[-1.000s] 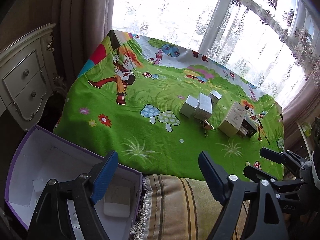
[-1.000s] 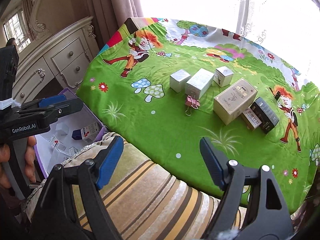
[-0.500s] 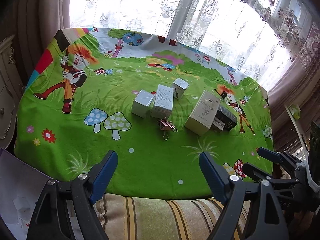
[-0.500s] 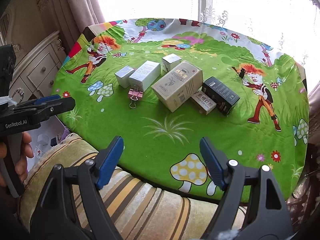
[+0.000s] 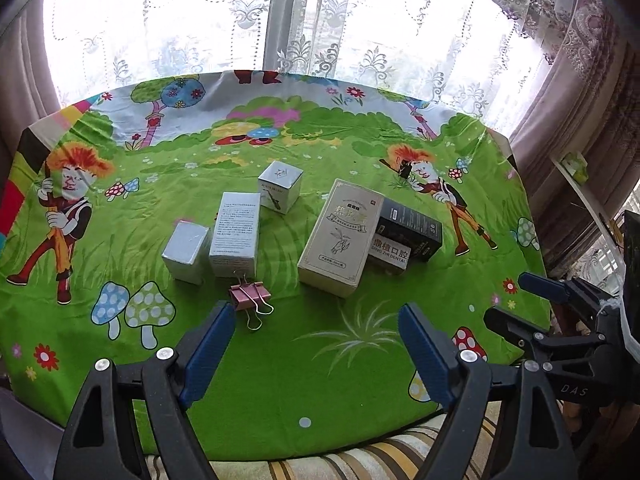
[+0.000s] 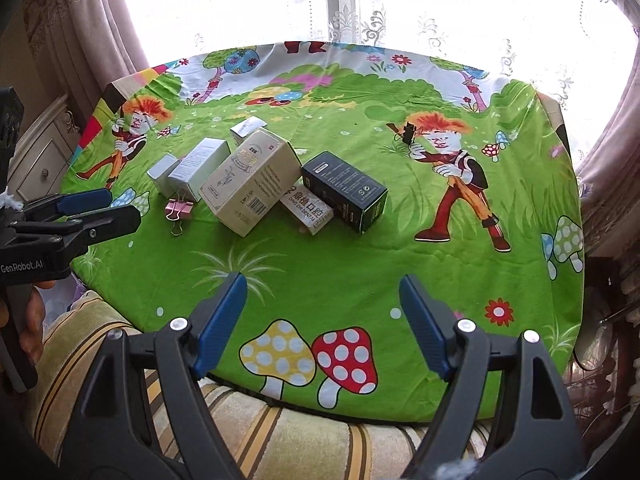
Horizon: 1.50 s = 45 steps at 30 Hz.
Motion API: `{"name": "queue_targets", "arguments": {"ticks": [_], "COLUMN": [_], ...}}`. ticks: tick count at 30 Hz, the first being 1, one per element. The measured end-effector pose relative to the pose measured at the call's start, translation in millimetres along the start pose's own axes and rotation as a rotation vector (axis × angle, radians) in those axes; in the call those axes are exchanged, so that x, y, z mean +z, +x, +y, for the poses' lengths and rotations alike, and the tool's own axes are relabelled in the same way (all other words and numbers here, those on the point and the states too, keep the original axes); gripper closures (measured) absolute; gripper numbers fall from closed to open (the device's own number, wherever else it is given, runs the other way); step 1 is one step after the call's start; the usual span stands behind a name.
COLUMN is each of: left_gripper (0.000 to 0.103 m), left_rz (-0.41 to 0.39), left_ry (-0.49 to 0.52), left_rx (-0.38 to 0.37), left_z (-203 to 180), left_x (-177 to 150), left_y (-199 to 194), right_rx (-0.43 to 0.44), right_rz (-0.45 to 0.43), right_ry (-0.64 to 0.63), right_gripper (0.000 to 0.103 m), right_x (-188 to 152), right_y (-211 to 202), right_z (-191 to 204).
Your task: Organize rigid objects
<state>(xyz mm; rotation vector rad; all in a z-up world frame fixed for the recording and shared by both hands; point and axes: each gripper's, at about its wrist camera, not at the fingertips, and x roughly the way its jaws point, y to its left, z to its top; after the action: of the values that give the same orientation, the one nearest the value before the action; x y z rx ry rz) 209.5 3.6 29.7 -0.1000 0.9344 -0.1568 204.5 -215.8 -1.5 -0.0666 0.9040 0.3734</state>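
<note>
Several small boxes lie in a row on the green cartoon cloth: a silver box, a taller white box, a small cube box, a large beige box, a white dental box and a black box. A pink binder clip lies in front of them. My left gripper hovers open just short of the clip, empty. My right gripper stands open and empty over the cloth's near edge.
A striped cushion runs under the cloth's near edge. Lace curtains and a bright window stand behind the table. A white chest of drawers is at the far left. The person's hand holds the left gripper's handle.
Both grippers have swung to the right along the table's near edge. The purple box with small items at the left has left both views, and the row of boxes is now centred and nearer.
</note>
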Motion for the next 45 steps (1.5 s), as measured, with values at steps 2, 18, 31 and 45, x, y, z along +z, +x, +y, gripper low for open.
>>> {"name": "queue_targets", "arguments": {"ticks": [2,18,31,45], "left_gripper": [0.018,0.019,0.051,0.051], "left_rz": [0.009,0.090,0.008,-0.167], "left_ry": [0.022,0.117,0.031,-0.085], "left_rx": [-0.009,0.005,-0.068,-0.076], "left_z": [-6,-17,0,33], "left_x": [7,33,30,26], "left_y": [10,85,74,23], "right_rx": [-0.011,-0.049,-0.093,-0.191], "right_rz": [-0.006,0.005,0.026,0.054], "right_ry": [0.013,0.185,0.259,0.329], "right_gripper": [0.022,0.018,0.015,0.014], "right_x": [2,5,33,81], "right_y": [2,24,50,99], "right_z": [-6,-46,-34,1]}}
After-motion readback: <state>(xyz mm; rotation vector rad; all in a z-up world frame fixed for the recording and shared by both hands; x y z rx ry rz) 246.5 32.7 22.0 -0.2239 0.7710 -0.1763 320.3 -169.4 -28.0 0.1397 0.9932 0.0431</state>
